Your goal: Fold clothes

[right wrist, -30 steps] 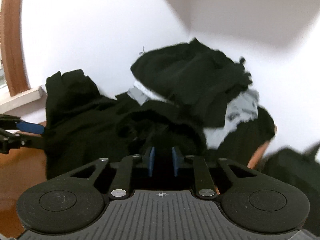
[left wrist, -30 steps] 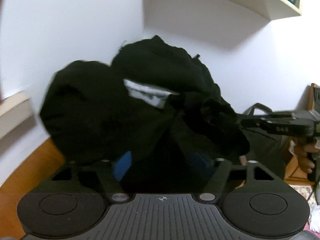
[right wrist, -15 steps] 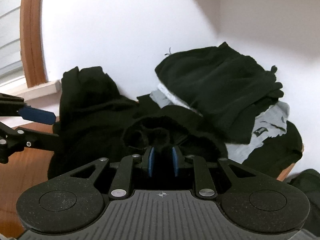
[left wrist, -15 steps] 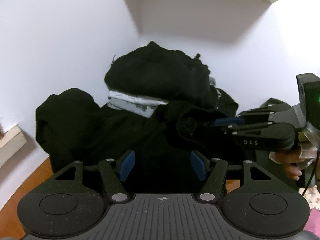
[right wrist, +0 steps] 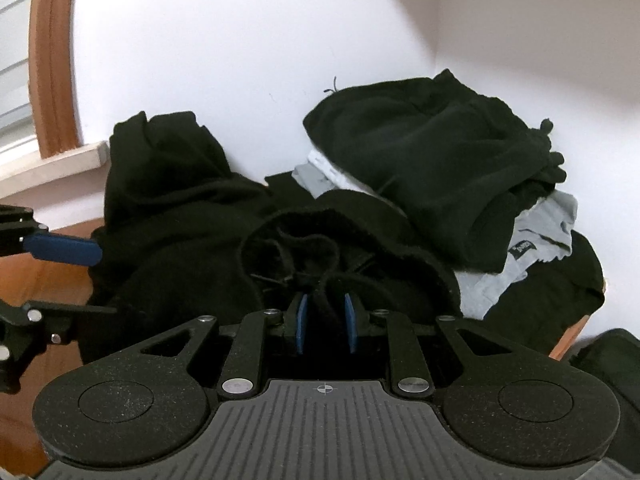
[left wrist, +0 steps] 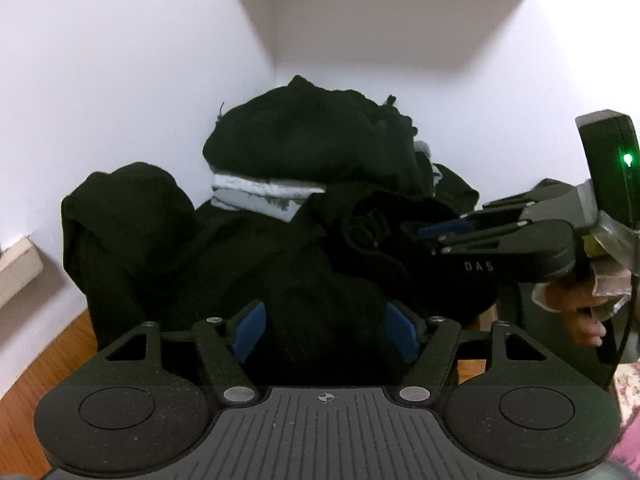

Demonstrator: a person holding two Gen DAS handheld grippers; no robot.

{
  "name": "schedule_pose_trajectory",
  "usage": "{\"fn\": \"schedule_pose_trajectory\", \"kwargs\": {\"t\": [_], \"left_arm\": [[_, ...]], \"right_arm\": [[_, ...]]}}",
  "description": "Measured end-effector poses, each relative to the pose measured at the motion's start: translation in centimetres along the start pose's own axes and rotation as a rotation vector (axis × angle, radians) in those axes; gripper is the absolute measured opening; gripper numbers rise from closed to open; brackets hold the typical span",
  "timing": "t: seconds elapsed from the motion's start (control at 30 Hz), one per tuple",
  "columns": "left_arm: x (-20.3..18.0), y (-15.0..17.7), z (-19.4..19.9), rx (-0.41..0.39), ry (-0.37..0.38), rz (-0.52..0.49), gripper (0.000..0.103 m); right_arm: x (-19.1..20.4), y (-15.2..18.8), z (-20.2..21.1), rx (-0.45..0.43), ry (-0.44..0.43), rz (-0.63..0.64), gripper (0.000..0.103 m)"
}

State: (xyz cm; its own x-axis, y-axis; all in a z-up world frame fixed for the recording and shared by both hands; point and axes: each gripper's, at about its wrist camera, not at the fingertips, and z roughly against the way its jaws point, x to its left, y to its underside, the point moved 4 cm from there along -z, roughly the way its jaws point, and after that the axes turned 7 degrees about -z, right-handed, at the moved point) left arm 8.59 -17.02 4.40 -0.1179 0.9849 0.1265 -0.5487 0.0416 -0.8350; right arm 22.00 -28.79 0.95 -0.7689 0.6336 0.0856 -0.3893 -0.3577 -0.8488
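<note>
I am working at a wooden bench [left wrist: 44,364] pushed into a corner where two plain white walls [right wrist: 240,60] meet. On my left a wood-framed window [right wrist: 52,60] curves up the wall above a pale sill [right wrist: 52,164], and a white shelf underside [left wrist: 400,12] overhangs the corner. At the far right edge, past the bench, a patch of flowered pink fabric [left wrist: 630,384] shows, too little of it to name.

A black garment [right wrist: 192,240] lies crumpled across the bench, one bunched end leaning against the wall. Behind it, tight in the corner, sits a stack: a dark folded garment [right wrist: 432,152] on top of a grey one [right wrist: 532,240], with more black cloth under those.

My right gripper [right wrist: 325,322] has its jaws drawn narrow and pinched on a fold of the black garment near its rolled opening. My left gripper [left wrist: 326,332] has just eased its jaws wider; they stand well apart with black cloth between the blue pads [left wrist: 248,332], and I cannot see either pad pressing on it.
</note>
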Motion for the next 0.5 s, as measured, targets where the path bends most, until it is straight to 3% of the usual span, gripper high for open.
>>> {"fn": "schedule_pose_trajectory", "kwargs": {"t": [0.23, 0.5], "left_arm": [[-0.5, 0.5, 0.7, -0.029, 0.017, -0.001, 0.071], [-1.0, 0.3, 2.8, -0.067, 0.053, -0.014, 0.078]], "right_arm": [[0.3, 0.1, -0.1, 0.006, 0.023, 0.02, 0.021], [0.5, 0.3, -0.5, 0.01, 0.034, 0.021, 0.023]]}}
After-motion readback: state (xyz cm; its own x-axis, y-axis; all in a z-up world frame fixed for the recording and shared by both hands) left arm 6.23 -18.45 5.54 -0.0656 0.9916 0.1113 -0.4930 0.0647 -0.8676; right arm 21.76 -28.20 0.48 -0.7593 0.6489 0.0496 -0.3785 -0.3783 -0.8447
